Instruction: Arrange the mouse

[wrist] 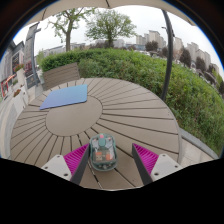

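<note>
Outdoor scene viewed along the two-finger gripper (110, 160), whose dark fingers (80, 170) carry bright magenta pads (76, 157) on their inner faces. The jaws stand apart, and between them sits a small, rounded, translucent grey-green computer mouse (103, 152); a narrow gap is visible on each side of it, so the pads flank it without pressing on it, although contact at the very tips cannot be ruled out. The mouse rests on its own on the near edge of a round, grey-brown slatted wooden table (120, 115), whose boards radiate outward from a plain circular centre panel (75, 118). Beyond the fingers, on the far left part of the tabletop, lies a flat, rectangular, blue-grey mouse mat (64, 97), well apart from the mouse. Just behind the table on the far left stands a slatted wooden chair back (62, 73). To the right and beyond the table spreads a dense green hedge (160, 75). In the far distance rise two leafy trees (108, 25) and a row of pale apartment buildings (150, 42) under a bright, overcast sky (130, 15).
</note>
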